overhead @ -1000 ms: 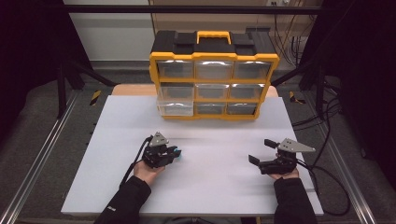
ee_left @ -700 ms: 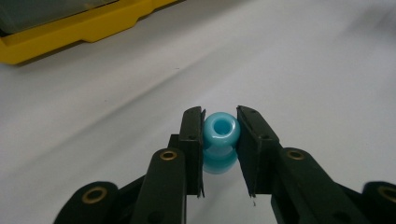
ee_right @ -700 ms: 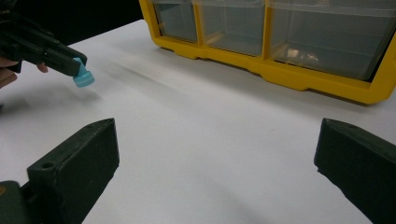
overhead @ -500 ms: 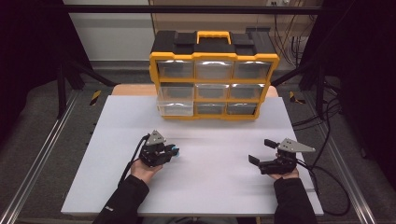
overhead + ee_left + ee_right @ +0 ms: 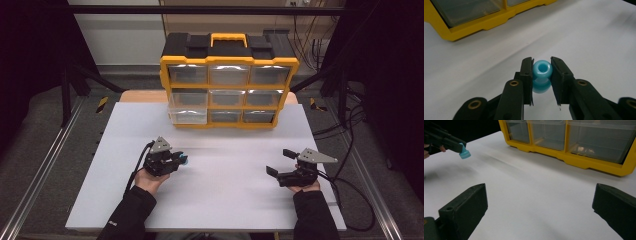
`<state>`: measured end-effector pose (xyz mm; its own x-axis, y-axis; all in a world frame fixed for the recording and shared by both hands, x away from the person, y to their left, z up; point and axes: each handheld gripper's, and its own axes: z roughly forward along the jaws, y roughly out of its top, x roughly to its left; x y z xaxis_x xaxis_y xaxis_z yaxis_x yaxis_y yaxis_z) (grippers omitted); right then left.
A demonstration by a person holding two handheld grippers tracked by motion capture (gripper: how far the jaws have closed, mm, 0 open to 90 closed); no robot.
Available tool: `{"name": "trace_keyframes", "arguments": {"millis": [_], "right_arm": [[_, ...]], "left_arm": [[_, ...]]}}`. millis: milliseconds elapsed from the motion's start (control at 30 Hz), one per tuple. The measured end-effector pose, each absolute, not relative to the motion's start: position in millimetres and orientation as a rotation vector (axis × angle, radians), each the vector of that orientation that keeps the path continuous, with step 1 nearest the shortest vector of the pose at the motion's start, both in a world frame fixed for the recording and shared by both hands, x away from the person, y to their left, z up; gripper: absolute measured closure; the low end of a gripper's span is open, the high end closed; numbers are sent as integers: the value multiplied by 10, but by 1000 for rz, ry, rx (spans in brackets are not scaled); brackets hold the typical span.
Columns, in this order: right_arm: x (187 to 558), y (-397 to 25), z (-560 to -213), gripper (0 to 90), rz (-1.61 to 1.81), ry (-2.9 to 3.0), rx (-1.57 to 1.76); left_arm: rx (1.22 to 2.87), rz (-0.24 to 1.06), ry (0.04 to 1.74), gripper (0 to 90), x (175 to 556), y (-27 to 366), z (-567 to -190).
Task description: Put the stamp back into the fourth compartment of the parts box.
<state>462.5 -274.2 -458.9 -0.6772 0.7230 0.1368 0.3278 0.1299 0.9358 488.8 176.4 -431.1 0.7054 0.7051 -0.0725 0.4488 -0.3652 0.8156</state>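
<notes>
White board (image 5: 220, 200) sits on a table, matte and bare apart from faint scuff lines across its middle; a strip of wood top shows past its far edge beside the organizer. Left of the board: grey floor, a metal rail (image 5: 45, 165) running front to back, dark frame legs, a yellow-black marker near the far left corner. Left gripper (image 5: 181, 160) is held low over the board's left-centre, well in from the left and near edges, jaws pinching a light blue bead (image 5: 542, 72); in the left gripper view the bead's hole faces the camera and the bead is clamped from both sides, above the surface. Centre of the board between the two grippers is open white surface. Yellow-black organizer (image 5: 229, 82) stands at the far edge, centred, three rows of three clear drawers, handle on top; the left drawers of the lower rows stick out slightly forward of the frame. Open board between it and both grippers. Right gripper (image 5: 280, 162) is held right of centre, near the front edge, jaws spread wide, nothing between them. Right of the board: another rail, loose black cables (image 5: 350, 145) on the floor, dark curtain beyond.
</notes>
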Motion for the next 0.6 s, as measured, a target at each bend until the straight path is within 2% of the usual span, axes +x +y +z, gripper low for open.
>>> {"name": "trace_keyframes", "arguments": {"millis": [600], "right_arm": [[4621, -2745, -4585, 5, 1575, 2066, 1019]], "left_arm": [[1997, 374, 901, 715, 4885, 1888, -4172]]}}
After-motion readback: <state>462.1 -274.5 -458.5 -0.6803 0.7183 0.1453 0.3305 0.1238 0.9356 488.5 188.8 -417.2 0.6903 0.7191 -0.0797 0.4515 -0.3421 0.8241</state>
